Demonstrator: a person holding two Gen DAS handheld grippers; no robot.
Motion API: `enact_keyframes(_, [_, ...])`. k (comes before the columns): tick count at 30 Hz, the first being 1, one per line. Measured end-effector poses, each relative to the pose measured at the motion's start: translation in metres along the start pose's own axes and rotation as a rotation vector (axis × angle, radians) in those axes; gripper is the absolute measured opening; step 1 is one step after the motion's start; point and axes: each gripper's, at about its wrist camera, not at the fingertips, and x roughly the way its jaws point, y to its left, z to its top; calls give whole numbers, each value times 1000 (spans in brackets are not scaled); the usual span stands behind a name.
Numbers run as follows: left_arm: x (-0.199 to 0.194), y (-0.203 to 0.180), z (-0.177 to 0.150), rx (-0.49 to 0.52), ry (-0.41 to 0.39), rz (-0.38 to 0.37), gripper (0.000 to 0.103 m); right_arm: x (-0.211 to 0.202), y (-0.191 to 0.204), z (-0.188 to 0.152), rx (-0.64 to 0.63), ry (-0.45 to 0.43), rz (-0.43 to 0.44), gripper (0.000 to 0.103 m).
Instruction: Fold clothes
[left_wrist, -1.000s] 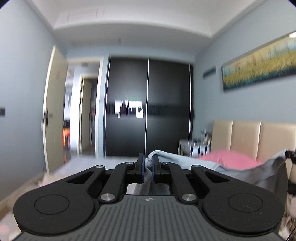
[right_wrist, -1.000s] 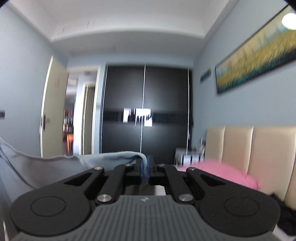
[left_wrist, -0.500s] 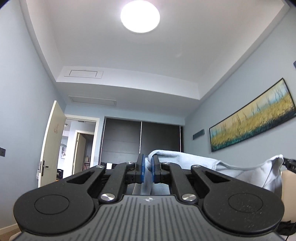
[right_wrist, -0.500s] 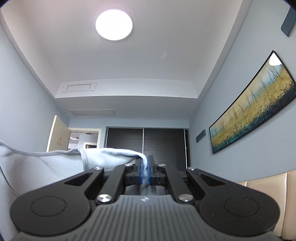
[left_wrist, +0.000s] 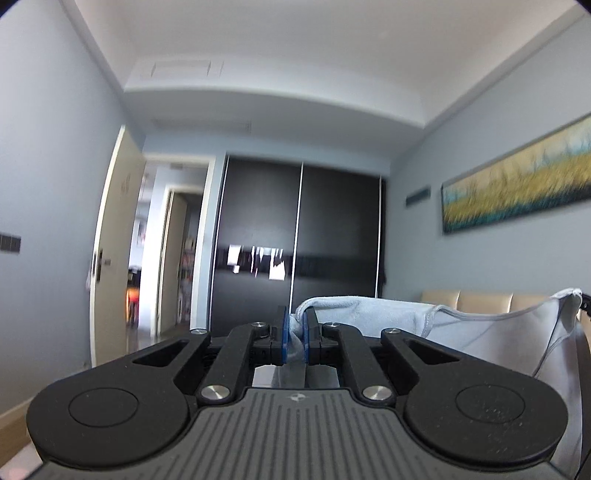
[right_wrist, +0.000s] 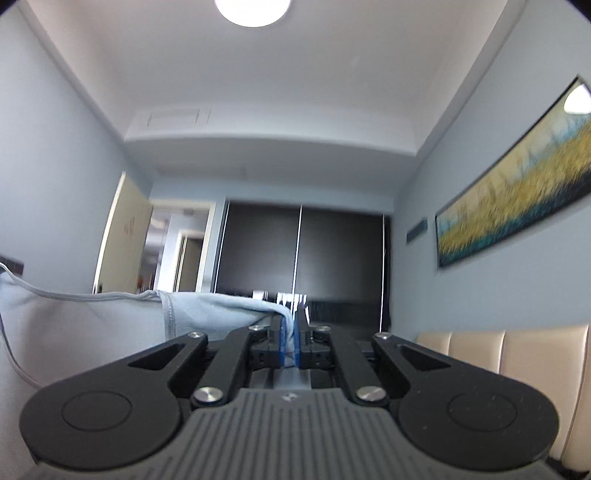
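A: Up in the air between both tools hangs the pale blue-grey cotton garment (left_wrist: 461, 332), stretched across

B: Left tool (left_wrist: 295, 334) and right tool (right_wrist: 291, 341) each pinch a top corner. If either thin bite slips, that side likely drops and the fold skews

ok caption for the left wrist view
Left gripper shut on a light blue garment, held up facing the dark wardrobe.

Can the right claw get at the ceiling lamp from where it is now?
Probably not. The right claw is shut on the pale blue garment, and the ceiling lamp sits far overhead with open air between, apparently well beyond reach.
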Motion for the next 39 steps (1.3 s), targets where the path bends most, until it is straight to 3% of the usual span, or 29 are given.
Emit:
enact_keyframes(8, [123, 29, -101, 36, 308, 70, 6, 113, 7, -128, -52, 357, 17, 5])
enact_keyframes(16, [228, 38, -171, 88, 472, 102, 6, 219, 10, -222, -93, 541, -20, 5])
enact_keyframes(22, [297, 50, -248, 117, 674, 121, 6, 286, 16, -304, -77, 728, 9, 5])
enact_keyframes(26, [324, 61, -299, 81, 802, 117, 6, 317, 23, -361, -73, 852, 32, 5])
enact_keyframes(31, [340, 69, -338, 72, 898, 112, 6, 339, 32, -423, -70, 974, 40, 5])
enact_keyframes(37, [352, 73, -368, 62, 986, 99, 7, 342, 37, -459, -68, 1056, 38, 6])
enact_keyframes(38, [354, 74, -370, 56, 998, 97, 7, 342, 37, -462, -67, 1067, 36, 8])
enact_keyframes(39, [352, 75, -371, 51, 1003, 98, 8, 341, 36, -460, -69, 1066, 30, 16])
